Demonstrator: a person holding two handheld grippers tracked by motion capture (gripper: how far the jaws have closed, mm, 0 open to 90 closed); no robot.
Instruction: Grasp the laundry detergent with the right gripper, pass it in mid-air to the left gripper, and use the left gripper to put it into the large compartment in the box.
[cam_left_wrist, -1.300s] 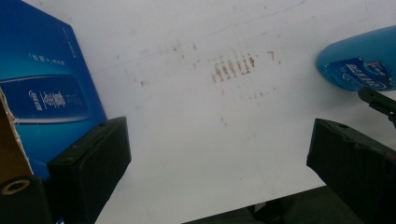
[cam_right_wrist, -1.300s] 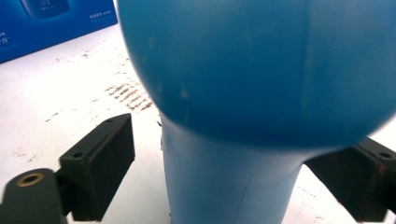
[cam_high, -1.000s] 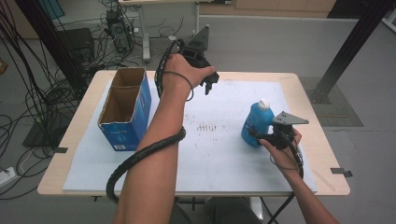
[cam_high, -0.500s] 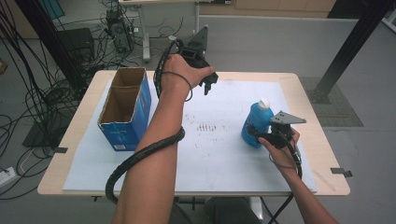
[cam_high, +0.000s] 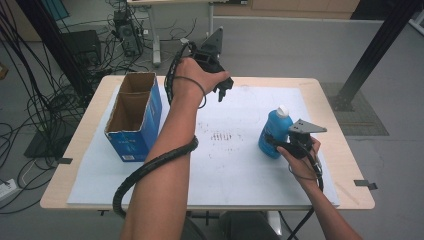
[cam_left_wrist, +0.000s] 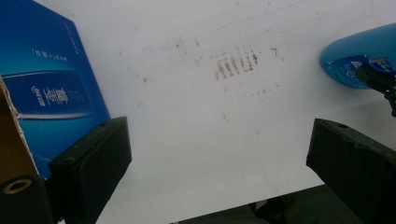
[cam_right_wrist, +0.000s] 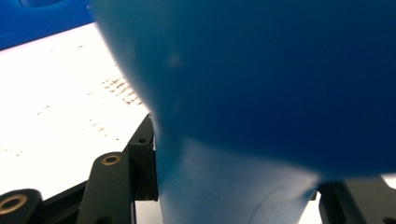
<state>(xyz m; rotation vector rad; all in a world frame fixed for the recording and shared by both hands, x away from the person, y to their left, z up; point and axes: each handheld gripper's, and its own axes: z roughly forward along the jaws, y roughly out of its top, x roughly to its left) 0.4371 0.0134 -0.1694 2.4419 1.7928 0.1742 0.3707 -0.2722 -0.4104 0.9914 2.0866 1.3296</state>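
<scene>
A blue plastic bottle (cam_high: 274, 132) with a white cap stands upright at the right of the white sheet (cam_high: 240, 170). My right gripper (cam_high: 276, 145) has it low on its side. The jaws have just been closing, and in the right gripper view the bottle (cam_right_wrist: 261, 84) sits pressed between them. My left gripper (cam_high: 222, 92) hangs above the sheet's far middle, tilted down, jaws wide apart with nothing between them. In the left gripper view (cam_left_wrist: 219, 163) the blue box (cam_left_wrist: 46, 84) is at the left and the bottle (cam_left_wrist: 359, 56) at the right.
An open blue cardboard box (cam_high: 132, 117) stands at the left of the sheet. Faint brown marks (cam_high: 222, 136) stain the sheet's middle. The wooden table's edge (cam_high: 345, 150) runs close beside the right hand. Cables and equipment lie on the floor beyond the table.
The right gripper's jaws have drawn in onto the bottle. Both hands and the bottle stay where they were.
</scene>
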